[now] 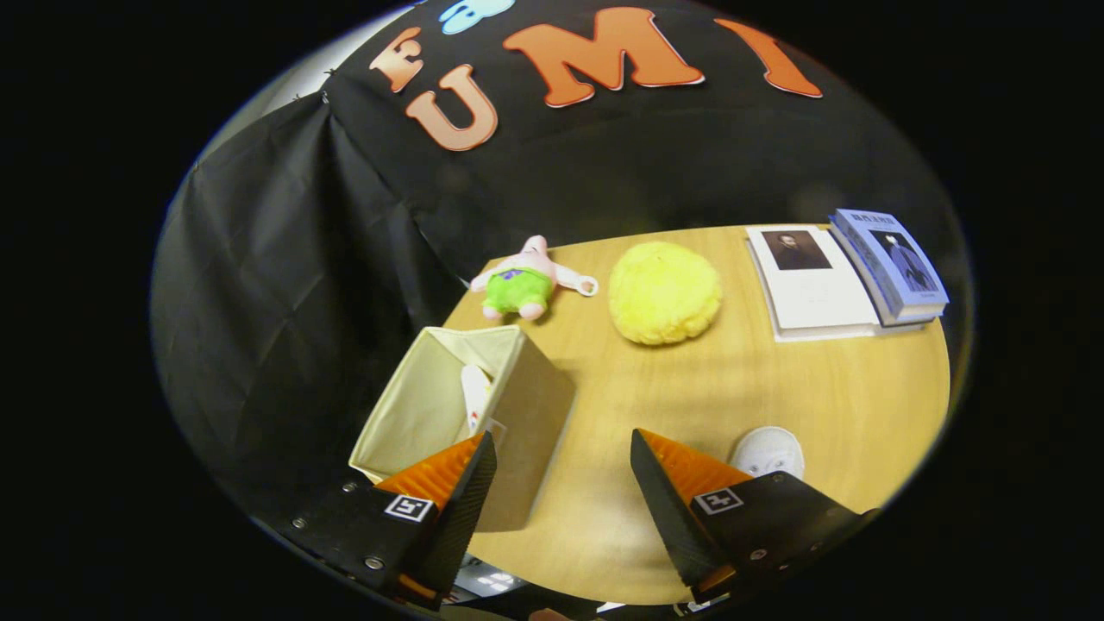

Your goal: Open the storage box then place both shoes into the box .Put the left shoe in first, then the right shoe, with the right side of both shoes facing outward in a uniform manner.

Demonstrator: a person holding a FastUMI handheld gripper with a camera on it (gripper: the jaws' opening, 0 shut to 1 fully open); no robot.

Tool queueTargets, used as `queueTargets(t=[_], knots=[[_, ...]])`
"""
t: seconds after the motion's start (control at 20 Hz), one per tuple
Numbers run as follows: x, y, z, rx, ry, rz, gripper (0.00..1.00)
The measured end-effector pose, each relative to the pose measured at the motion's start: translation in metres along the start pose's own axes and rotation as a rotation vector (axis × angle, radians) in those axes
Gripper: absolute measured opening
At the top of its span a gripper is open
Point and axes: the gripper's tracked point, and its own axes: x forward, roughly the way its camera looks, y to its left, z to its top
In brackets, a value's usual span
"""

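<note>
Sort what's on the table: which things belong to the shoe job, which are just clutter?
Job:
open beige fabric storage box
white shoe inside the box
white shoe on the table, beside the open hand-held gripper

Clutter:
pink-and-green star plush
fluffy yellow ball
white book
blue book

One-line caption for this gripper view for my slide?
Open gripper empty above the table; one shoe in the open storage box, the other shoe on the table.

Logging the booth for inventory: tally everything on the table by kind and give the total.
Storage boxes: 1, storage box, open.
Shoes: 2, one shoe inside the box, one shoe beyond the open gripper.
Plush toys: 2, pink and green plush, yellow plush.
Books: 2, white book, blue book.
Total: 7
</note>
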Motion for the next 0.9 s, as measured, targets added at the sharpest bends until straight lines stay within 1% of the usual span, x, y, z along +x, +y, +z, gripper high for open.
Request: queueTargets(t=[0.3,0.5,0.7,0.9], knots=[[-0.018,-0.098,-0.05,0.066,0.034,-0.166,0.95],[-0.026,-0.147,-0.085,0.085,0.079,-0.247,0.95],[-0.026,-0.175,-0.115,0.11,0.123,-0.277,0.95],[-0.018,-0.188,-0.137,0.138,0.173,-0.264,0.94]])
